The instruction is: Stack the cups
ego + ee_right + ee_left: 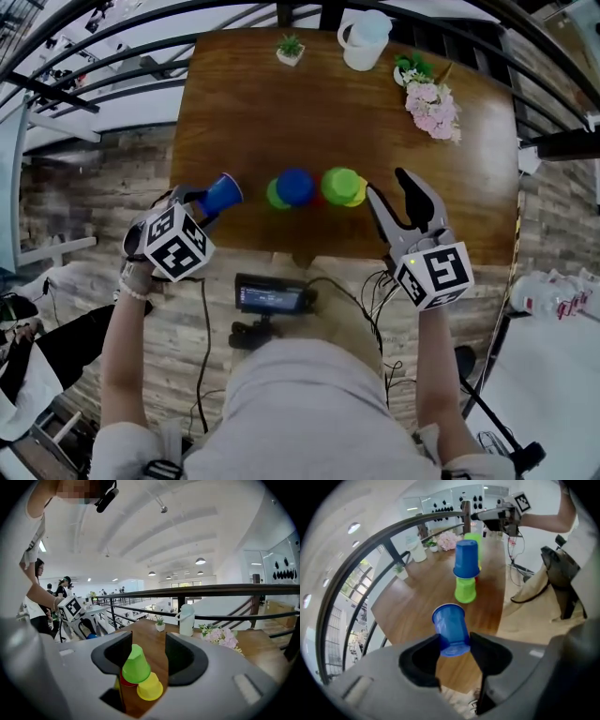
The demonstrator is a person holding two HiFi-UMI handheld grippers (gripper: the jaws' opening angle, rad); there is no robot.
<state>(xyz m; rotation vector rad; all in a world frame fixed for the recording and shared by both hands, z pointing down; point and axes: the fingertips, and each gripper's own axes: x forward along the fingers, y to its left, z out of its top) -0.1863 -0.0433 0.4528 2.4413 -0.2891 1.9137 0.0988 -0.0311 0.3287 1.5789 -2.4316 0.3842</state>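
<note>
The left gripper (454, 641) pinches a blue cup (450, 627) near its closed bottom, both jaws pressed against its sides and its open mouth pointing away from the hand. In the head view this gripper (208, 204) sits at the near left edge of the wooden table (253, 112), with the held cup (222, 194) sticking out toward 2 o'clock. At 3 o'clock from it, near but apart, a second blue cup (295, 186) stands upside down on an upside-down lime cup (276, 195). The left gripper view shows this pair straight ahead at 12 o'clock, the second blue cup (466, 558) above the lime cup (465, 590). Just at 3 o'clock of that stack is a green cup (338, 184) with a yellow cup (357, 193) touching it at 4 o'clock. The right gripper (386, 185) hovers just at 3 o'clock of the yellow cup, its jaws spread with nothing between them. In its own view (147, 641) the green cup (136, 664) is upside down and tilted over a red cup (123, 680), and the yellow cup (150, 687) lies against them, all beyond the gap toward 6 o'clock. Along the table's far edge stand a small plant pot (290, 49) at 12 o'clock, a white jug (364, 39) at 1 o'clock and pink flowers (431, 105) at 2 o'clock.
</note>
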